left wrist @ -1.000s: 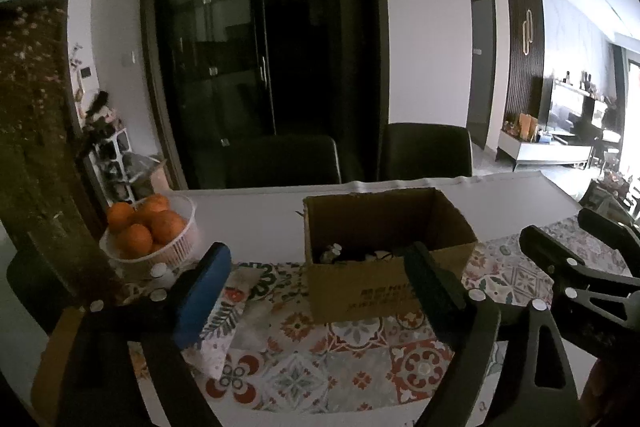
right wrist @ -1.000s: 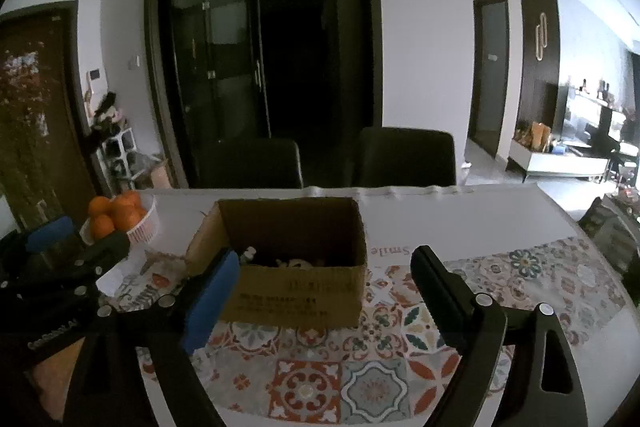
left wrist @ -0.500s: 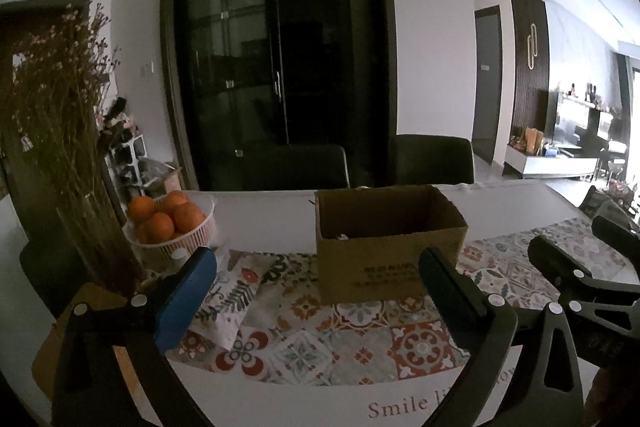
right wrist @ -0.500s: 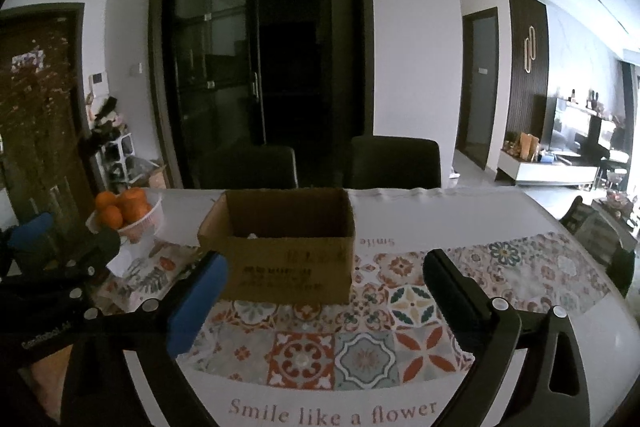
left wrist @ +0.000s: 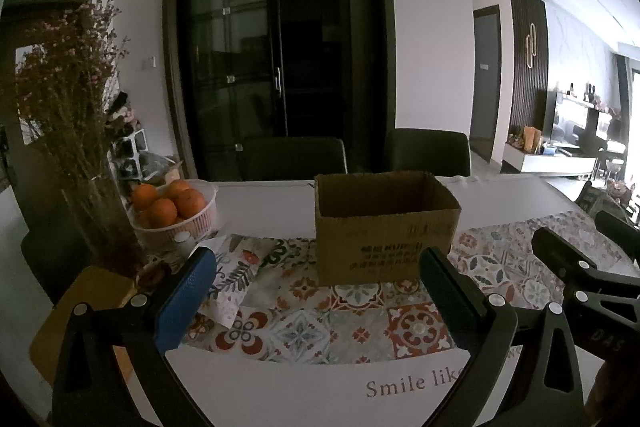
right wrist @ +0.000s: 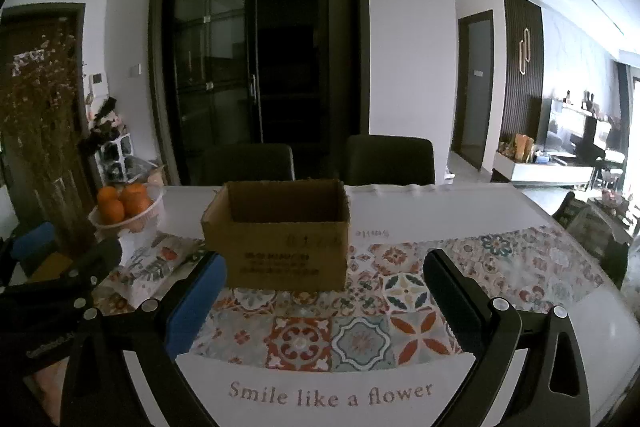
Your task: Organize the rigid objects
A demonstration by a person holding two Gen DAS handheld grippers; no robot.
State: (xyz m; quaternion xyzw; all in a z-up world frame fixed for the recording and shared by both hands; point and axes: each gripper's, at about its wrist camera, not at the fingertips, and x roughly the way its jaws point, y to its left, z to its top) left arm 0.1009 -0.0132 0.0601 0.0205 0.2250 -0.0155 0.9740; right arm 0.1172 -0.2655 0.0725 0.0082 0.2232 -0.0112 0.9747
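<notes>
An open-topped brown cardboard box (left wrist: 384, 239) (right wrist: 280, 251) stands on the patterned table runner (left wrist: 304, 327) (right wrist: 360, 339). From this low angle its inside is hidden. My left gripper (left wrist: 316, 267) hovers over the near part of the table, short of the box, open with nothing between its fingers. My right gripper (right wrist: 325, 263) hangs beside it on the right, also open and empty. Each one shows at the edge of the other's view: the right gripper (left wrist: 560, 259) and the left gripper (right wrist: 100, 251).
A white basket of oranges (left wrist: 176, 215) (right wrist: 128, 211) and a vase of dried flowers (left wrist: 68, 107) stand at the left. A small white bottle (left wrist: 184, 241), a patterned packet (left wrist: 236, 271) and a wooden board (left wrist: 92, 299) lie nearby. Two dark chairs (left wrist: 294, 157) stand behind the table.
Both grippers have drawn back from the box toward the near table edge, and their jaws have spread wider. The box's contents have dropped out of sight.
</notes>
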